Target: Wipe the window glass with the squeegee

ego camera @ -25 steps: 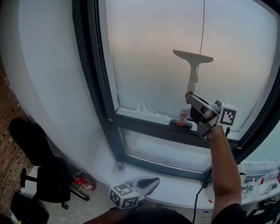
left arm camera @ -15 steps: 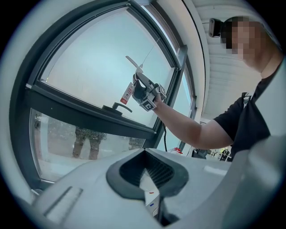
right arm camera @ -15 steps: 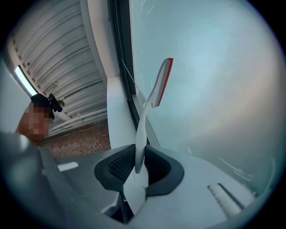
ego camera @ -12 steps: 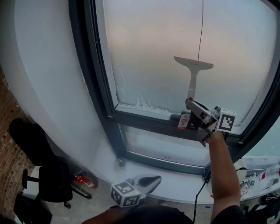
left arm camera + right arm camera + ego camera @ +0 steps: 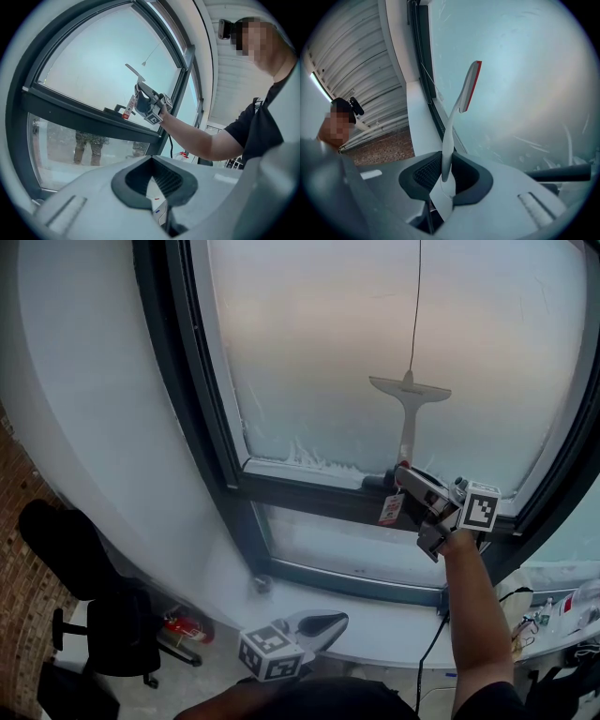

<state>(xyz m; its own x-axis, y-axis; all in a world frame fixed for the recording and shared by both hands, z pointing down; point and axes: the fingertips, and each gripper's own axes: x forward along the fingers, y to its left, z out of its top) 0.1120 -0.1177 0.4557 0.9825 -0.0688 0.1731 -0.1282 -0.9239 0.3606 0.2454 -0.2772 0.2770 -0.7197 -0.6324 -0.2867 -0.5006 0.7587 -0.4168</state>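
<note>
One stroke is nearly done, we judge: our right tongs (image 5: 409,474), clamped on the squeegee (image 5: 409,399), have pulled it down the window glass (image 5: 309,352) toward the lower frame (image 5: 309,491), our left tongs (image 5: 323,622) closed, empty.

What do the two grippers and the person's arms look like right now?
The left gripper and the right gripper match. Each has a pale grey plastic shell and dark grey ribbed pads lining the jaws. Each also carries a white cube printed with black square markers. The person wears a black top with short sleeves, so the forearms are bare.
</note>
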